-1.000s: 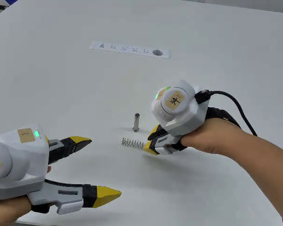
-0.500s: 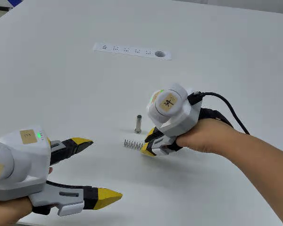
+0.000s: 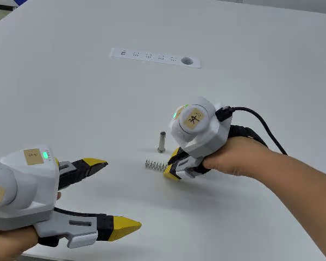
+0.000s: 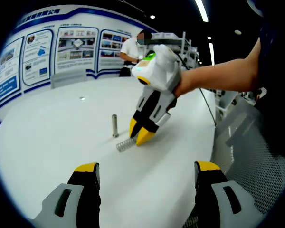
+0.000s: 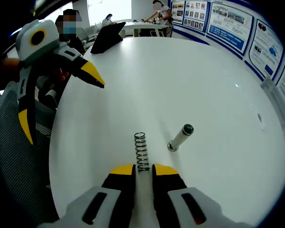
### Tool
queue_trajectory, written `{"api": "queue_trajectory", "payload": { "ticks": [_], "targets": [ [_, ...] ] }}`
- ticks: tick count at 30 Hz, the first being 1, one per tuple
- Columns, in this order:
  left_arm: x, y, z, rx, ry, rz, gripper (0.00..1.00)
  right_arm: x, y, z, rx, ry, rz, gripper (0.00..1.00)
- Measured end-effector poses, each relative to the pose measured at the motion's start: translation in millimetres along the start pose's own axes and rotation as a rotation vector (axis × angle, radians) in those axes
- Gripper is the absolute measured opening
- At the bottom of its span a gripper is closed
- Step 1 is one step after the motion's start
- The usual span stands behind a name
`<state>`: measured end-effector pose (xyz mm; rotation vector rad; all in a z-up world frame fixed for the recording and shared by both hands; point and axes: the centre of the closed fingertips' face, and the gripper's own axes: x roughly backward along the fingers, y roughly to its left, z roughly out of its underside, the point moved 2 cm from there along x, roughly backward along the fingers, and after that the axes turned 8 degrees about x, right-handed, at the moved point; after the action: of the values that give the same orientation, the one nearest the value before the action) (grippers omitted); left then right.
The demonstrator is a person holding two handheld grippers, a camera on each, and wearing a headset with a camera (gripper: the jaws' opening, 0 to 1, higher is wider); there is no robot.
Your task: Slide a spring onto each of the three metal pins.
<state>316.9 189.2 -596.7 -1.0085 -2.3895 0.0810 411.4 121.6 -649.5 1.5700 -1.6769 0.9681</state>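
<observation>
Head view, centre: the right gripper [image 3: 172, 169] tilts down to the white table [image 3: 70, 98], jaws pinched on one end of the spring [image 3: 154, 165], which lies flat just beside the upright metal pin [image 3: 162, 141]. At lower left, the left gripper [image 3: 119, 193] hovers level, jaws spread wide and empty.

left gripper [image 3: 119, 193]: rounded white housing, black jaws, yellow tips, grey insets, tan label [image 3: 30, 156], green light [image 3: 44, 155] | right gripper [image 3: 171, 169]: same white-black-yellow build, marked tan label, green light | black cable [image 3: 254, 111]: right of centre
</observation>
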Motion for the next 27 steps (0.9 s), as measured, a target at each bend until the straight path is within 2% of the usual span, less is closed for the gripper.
{"api": "queue_trajectory", "payload": {
  "ticks": [27],
  "targets": [
    [0.2,0.4,0.2,0.008,-0.007,-0.002,0.83,2.0,1.3,-0.7,-0.022,-0.005,-0.002,0.11]
  ]
}}
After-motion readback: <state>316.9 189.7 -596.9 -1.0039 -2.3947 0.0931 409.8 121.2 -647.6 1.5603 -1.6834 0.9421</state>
